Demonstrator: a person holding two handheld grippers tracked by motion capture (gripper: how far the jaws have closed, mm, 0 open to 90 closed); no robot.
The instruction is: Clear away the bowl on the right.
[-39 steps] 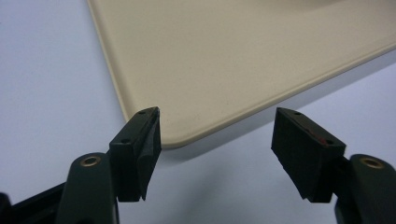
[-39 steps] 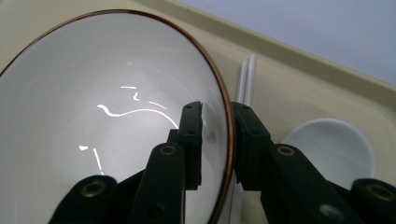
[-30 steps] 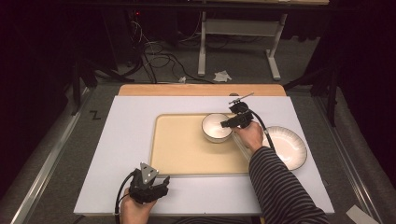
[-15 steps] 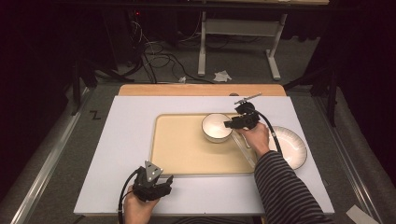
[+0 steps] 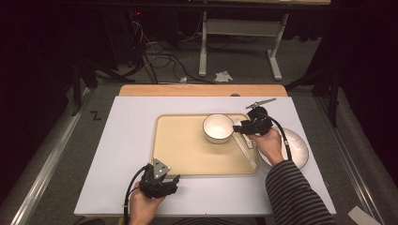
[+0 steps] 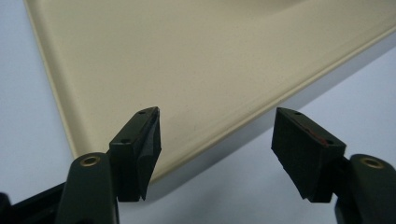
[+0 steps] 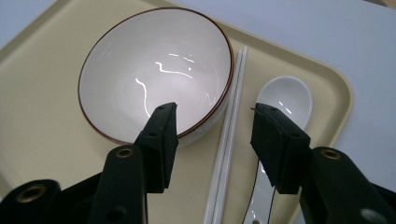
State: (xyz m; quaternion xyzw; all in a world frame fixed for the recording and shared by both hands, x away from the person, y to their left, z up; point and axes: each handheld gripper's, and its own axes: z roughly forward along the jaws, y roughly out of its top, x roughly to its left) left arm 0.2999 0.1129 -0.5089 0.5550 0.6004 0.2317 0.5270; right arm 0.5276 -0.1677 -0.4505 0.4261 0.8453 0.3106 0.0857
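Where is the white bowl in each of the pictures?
High view: the white bowl sits at the tray's far right end, just left of the right gripper.
Left gripper view: the bowl is not in it; the picture has a tray corner.
Right gripper view: bowl upper left, beside the chopsticks.
Shared landmark: the beige tray.

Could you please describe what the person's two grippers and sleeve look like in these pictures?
Both the left gripper and right gripper are black, each with two blocky jaws, brass-coloured rivets and a trailing black cable. The left one carries a grey three-cornered plate. The right forearm wears a dark sleeve with thin pale stripes.
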